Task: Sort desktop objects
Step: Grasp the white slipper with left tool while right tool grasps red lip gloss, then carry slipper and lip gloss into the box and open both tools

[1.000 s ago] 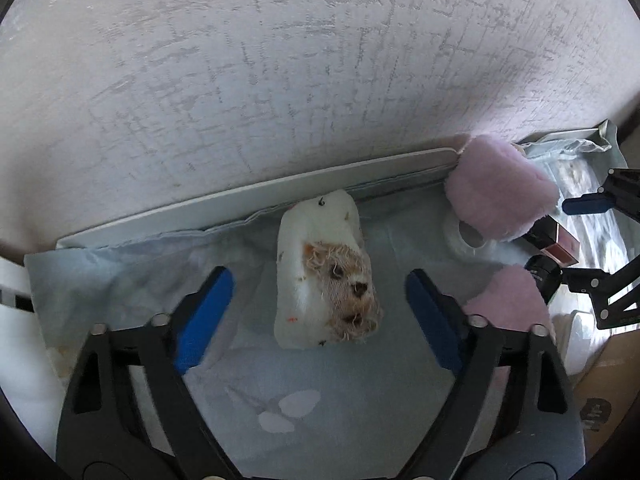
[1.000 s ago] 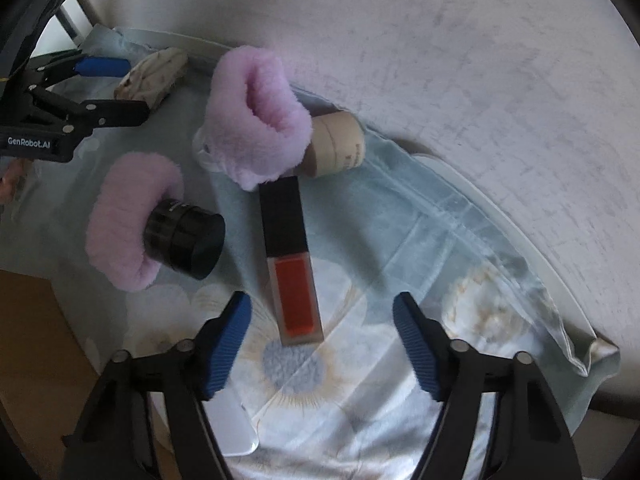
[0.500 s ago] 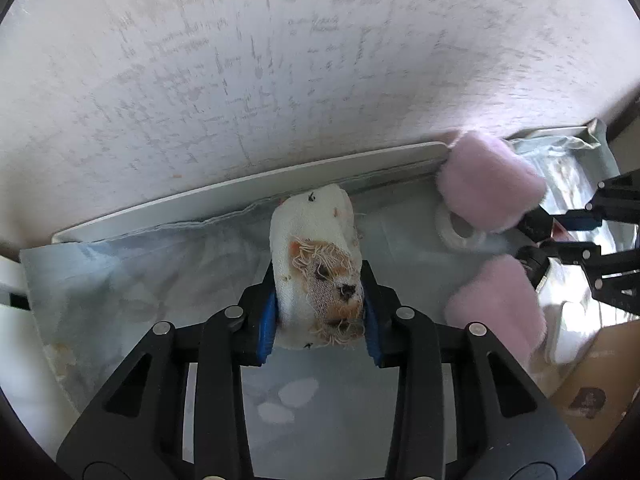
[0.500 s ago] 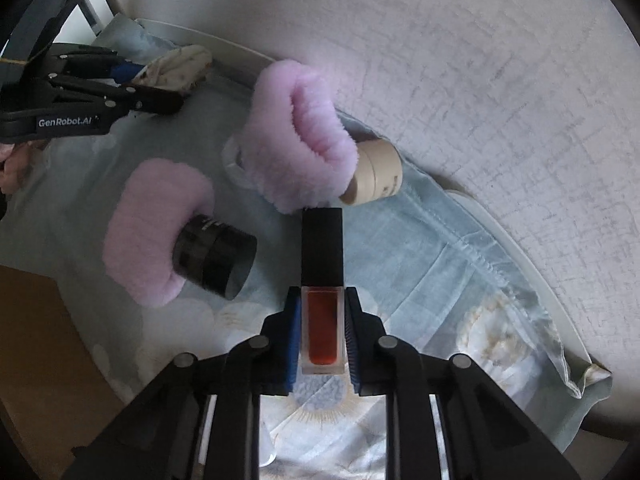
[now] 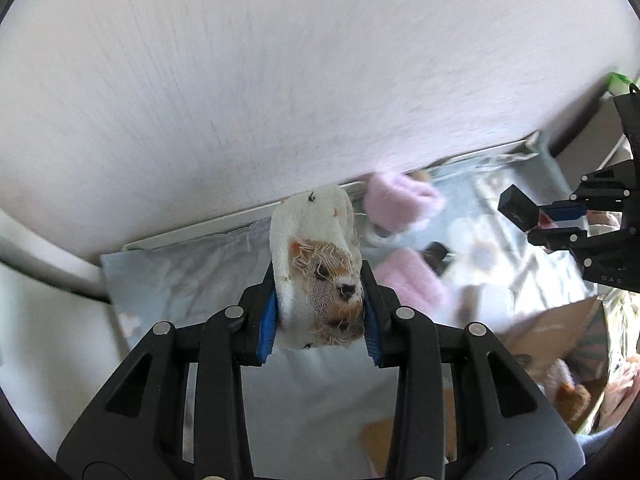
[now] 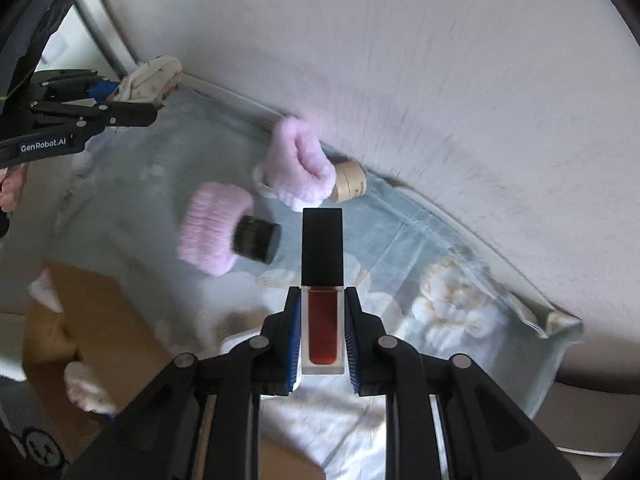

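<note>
surface: pale blue flowered cloth (image 6: 404, 240) spread over a tabletop, a textured white wall (image 6: 440, 60) rising right behind it.
left gripper (image 5: 320, 316): blue pads pressed onto both sides of a white plush pouch with a frayed animal face (image 5: 320, 264), which sits between them and pokes out ahead of the fingertips, clear of the cloth.
left pose: pointing toward the wall, tilted slightly down at the cloth's far edge.
right gripper (image 6: 322, 336): closed on the clear lower part of a red lip gloss tube (image 6: 322, 320), its black cap sticking straight out ahead of the fingertips.
right pose: raised above the cloth, aimed at the wall; seen from the left wrist it hangs well off to that gripper's right.
ahead of right gripper: one pink fluffy cuff (image 6: 300, 172) by the wall with a tan cylinder (image 6: 350, 186) touching its right side.
ahead-left of right gripper: a second pink fluffy cuff (image 6: 212, 232) with a black jar (image 6: 256, 238) against it.
lower left: brown cardboard box (image 6: 84, 320), blurred.
</note>
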`<state>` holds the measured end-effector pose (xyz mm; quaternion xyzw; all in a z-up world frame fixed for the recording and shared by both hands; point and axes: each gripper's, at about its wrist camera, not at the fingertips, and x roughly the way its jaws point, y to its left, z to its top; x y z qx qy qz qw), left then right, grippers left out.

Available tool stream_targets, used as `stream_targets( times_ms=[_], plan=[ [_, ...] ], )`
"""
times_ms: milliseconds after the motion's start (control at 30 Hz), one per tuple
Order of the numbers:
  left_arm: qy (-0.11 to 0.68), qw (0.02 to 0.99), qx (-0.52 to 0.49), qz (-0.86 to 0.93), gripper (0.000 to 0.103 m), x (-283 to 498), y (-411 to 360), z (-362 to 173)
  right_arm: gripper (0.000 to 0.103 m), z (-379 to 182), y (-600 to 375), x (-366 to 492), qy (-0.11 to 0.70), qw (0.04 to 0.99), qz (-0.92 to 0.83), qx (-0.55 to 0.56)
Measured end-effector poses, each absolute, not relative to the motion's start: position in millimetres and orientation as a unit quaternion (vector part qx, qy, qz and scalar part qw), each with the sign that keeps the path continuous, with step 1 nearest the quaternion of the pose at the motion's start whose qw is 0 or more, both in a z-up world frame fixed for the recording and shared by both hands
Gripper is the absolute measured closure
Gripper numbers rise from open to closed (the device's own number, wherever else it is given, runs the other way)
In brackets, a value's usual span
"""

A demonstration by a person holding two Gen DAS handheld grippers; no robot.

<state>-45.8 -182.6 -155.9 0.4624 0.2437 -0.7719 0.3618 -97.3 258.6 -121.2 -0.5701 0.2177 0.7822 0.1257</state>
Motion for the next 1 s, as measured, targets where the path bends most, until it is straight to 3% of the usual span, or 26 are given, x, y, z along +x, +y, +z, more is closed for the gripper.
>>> stream_targets(
  times_ms=[233, 500, 667, 1000],
  plan=[
    [0.251, 0.331, 0.457, -0.787, 0.071, -40.2, -123.5, -108.4, 0.085, -64.1, 228.0, -73.7, 0.203, 0.124, 0.809, -0.537],
    [0.249, 0.313, 0.467, -0.789, 0.071, -31.6, -42.9, -116.7, 0.085, -33.9, 156.5, -58.0, 0.208, 0.102, 0.821, -0.522],
    [0.246, 0.307, 0.478, -0.785, 0.071, -32.7, 4.6, -134.6, 0.085, -46.3, 121.3, -47.9, 0.193, 0.118, 0.81, -0.541],
    [0.258, 0.323, 0.503, -0.759, 0.071, -36.9, 42.7, -173.9, 0.085, -85.6, 80.0, -31.2, 0.236, 0.094, 0.79, -0.558]
  ],
)
